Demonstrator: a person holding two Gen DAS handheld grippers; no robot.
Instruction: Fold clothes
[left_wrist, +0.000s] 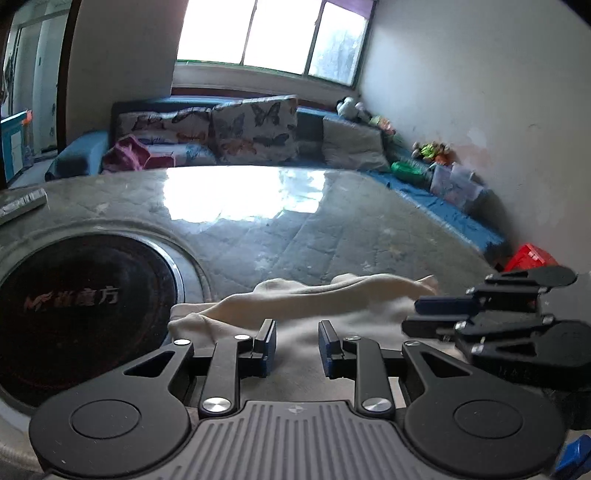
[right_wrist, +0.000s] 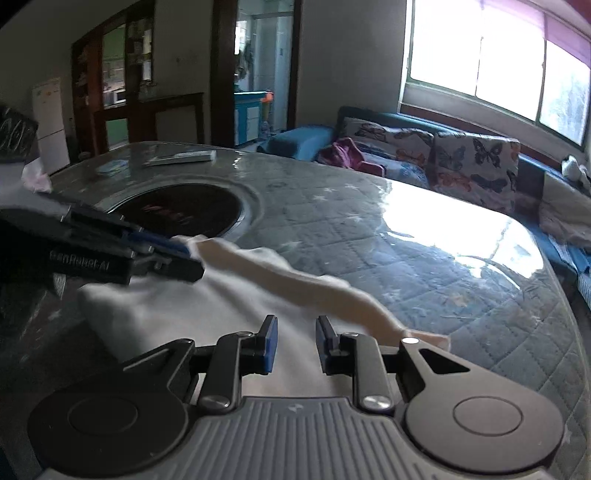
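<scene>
A white garment (left_wrist: 314, 306) lies flat on the glass-topped table, with a rolled cream fold along its far edge (right_wrist: 295, 280). My left gripper (left_wrist: 297, 345) is open over the garment's near part, nothing between its blue pads. My right gripper (right_wrist: 295, 345) is open too, above the white cloth. In the left wrist view the right gripper (left_wrist: 491, 317) comes in from the right at the garment's right end. In the right wrist view the left gripper (right_wrist: 162, 254) comes in from the left, its tips at the cloth's far left corner.
A round black induction hob (left_wrist: 81, 314) is set in the table left of the garment; it also shows in the right wrist view (right_wrist: 181, 212). A sofa with butterfly cushions (left_wrist: 255, 127) stands behind the table. A flat box (right_wrist: 181, 158) lies at the table's far side.
</scene>
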